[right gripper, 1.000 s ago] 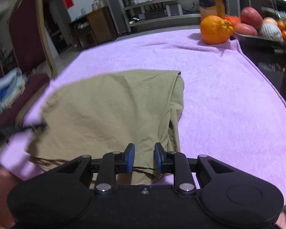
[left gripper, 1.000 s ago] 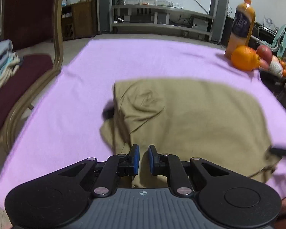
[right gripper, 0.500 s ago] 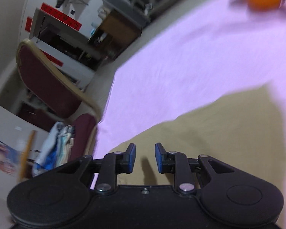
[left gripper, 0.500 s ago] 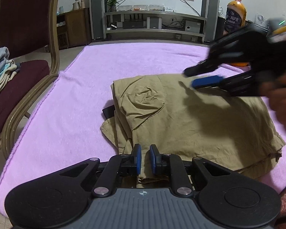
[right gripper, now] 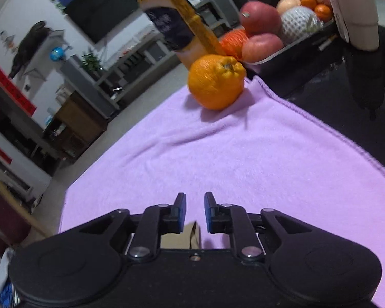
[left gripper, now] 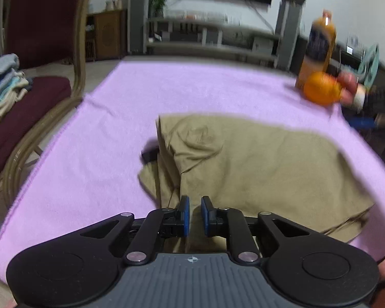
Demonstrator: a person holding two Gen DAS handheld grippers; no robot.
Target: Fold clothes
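Blur smears most of the left wrist view, so the far end is mushy — the juice bottle (left gripper: 318, 51) and the orange (left gripper: 320, 89) by the surface's far right corner are just soft blobs, and the fruit behind them is hard to tell apart. A blue bit at the right edge might be the other tool, can't say. The khaki garment (left gripper: 256, 166) lies folded on the purple towel (left gripper: 115, 141) covering the surface, thick layered edge on its left, wrinkly patch near the top left, and something dark (left gripper: 150, 152) poking out from under that edge. Its near edge is cut off behind the left tongs (left gripper: 193, 215), which sit with a narrow gap, pads not pinching anything I can see. A chair (left gripper: 38, 64) with stacked laundry (left gripper: 2, 87) stands off to the left.

Right wrist view is tilted. Right tongs (right gripper: 195, 213) have just been opening a touch, nothing between the pads — only a sliver of khaki (right gripper: 182, 237) shows below them, rest hidden by the tool body. Ahead it's bare towel (right gripper: 243, 154), then the orange (right gripper: 215, 82), bottle (right gripper: 174, 20) and a fruit tray (right gripper: 290, 48).
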